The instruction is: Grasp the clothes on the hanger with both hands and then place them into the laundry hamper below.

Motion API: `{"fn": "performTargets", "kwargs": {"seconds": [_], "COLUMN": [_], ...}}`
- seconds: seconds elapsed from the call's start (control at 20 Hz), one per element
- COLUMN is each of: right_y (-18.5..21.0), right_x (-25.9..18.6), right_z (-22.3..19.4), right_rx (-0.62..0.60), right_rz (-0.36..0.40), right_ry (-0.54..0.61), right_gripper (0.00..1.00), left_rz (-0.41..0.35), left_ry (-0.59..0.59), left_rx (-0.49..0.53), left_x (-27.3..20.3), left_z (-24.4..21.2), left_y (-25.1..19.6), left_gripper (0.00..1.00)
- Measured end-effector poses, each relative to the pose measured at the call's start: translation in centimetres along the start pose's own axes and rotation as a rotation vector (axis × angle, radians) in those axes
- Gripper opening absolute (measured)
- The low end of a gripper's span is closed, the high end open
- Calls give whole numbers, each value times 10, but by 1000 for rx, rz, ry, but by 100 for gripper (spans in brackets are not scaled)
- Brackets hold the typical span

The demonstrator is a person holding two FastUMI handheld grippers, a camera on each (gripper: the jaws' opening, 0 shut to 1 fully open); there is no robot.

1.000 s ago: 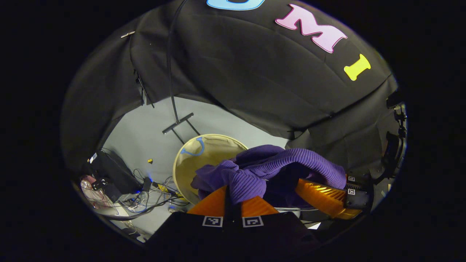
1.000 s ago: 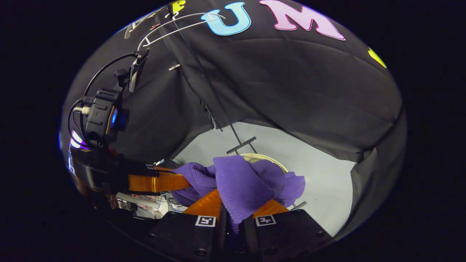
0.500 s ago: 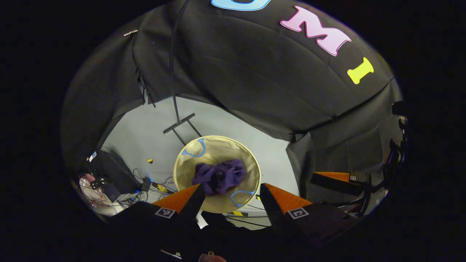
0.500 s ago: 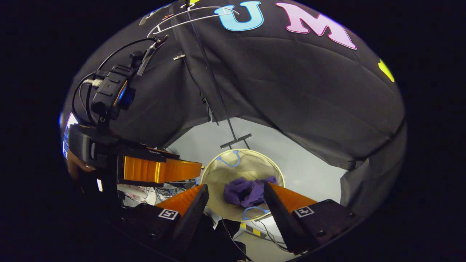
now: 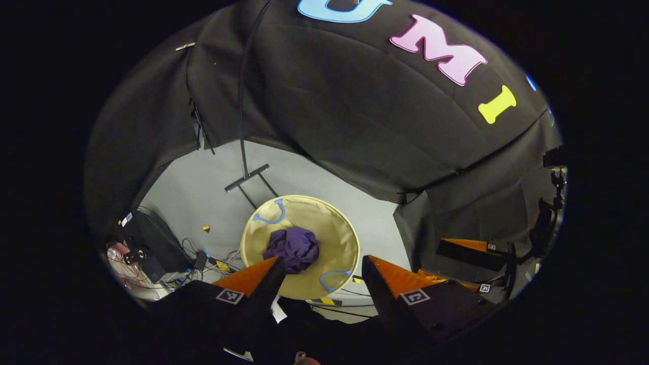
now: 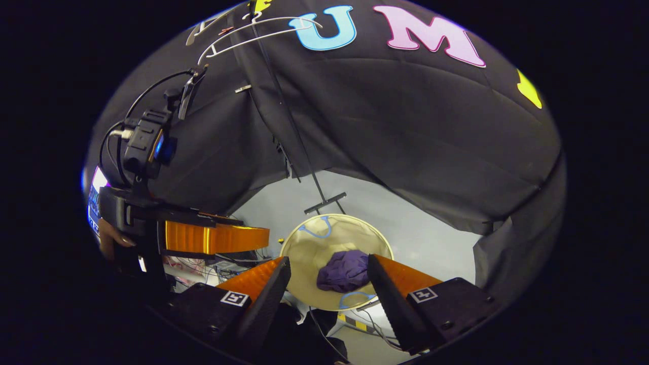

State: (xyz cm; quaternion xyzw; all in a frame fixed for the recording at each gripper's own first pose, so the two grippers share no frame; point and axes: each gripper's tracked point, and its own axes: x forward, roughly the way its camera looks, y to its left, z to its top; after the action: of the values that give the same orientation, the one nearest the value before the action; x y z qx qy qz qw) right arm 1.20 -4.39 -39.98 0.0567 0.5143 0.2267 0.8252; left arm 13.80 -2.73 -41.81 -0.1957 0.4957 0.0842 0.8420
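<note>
The purple knit garment [image 5: 293, 248] lies bunched at the bottom of the round beige laundry hamper [image 5: 338, 228], which stands on the pale floor below. The right gripper view shows the same garment [image 6: 345, 271] inside the hamper [image 6: 309, 248]. My left gripper [image 5: 319, 271] hangs open above the hamper's near rim, nothing between its orange fingers. My right gripper [image 6: 328, 271] is open too, high over the hamper. The left gripper [image 6: 218, 238] also appears at the left of the right gripper view, and the right gripper [image 5: 469, 248] at the right of the left gripper view. A bare white hanger [image 6: 253, 35] hangs at the top.
The thin black stand pole [image 5: 242, 101] runs down to its foot [image 5: 247, 177] behind the hamper. Black boxes and tangled cables [image 5: 167, 253] lie on the floor to the left. Black cloth walls close in behind and to the right.
Both grippers were shut on the purple garment a second ago. They opened, the garment dropped into the hamper, and it has since settled into a tighter heap at the bottom.
</note>
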Motion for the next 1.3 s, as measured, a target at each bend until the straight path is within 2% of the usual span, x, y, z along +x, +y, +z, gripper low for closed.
{"fn": "performTargets", "kwargs": {"seconds": [0.3,0.55,0.65,0.7,0.9,1.1,1.3], "right_y": [14,37,49,55,82,123,157], "right_x": [-24,-53,-68,-78,-113,-167,-222], "right_z": [13,35,50,59,89,117,132], "right_rx": [20,40,54,58,56,44,24], "right_rz": [-49,-97,-119,-131,-180,-235,-293], "right_ry": [-109,-216,-275,-309,-458,-625,-782], "right_gripper": [99,99,98,99,98,98,98], "left_rz": [-8,-70,-96,-110,-163,-200,-231], "left_ry": [-112,-223,-276,-306,-474,-629,-744], "left_rx": [44,180,240,258,327,382,433], "left_x": [-35,-80,-107,-119,-179,-253,-306], "left_z": [18,31,37,41,65,81,87], "left_y": [8,3,5,6,10,19,33], "left_gripper": [96,96,96,92,95,95,95]}}
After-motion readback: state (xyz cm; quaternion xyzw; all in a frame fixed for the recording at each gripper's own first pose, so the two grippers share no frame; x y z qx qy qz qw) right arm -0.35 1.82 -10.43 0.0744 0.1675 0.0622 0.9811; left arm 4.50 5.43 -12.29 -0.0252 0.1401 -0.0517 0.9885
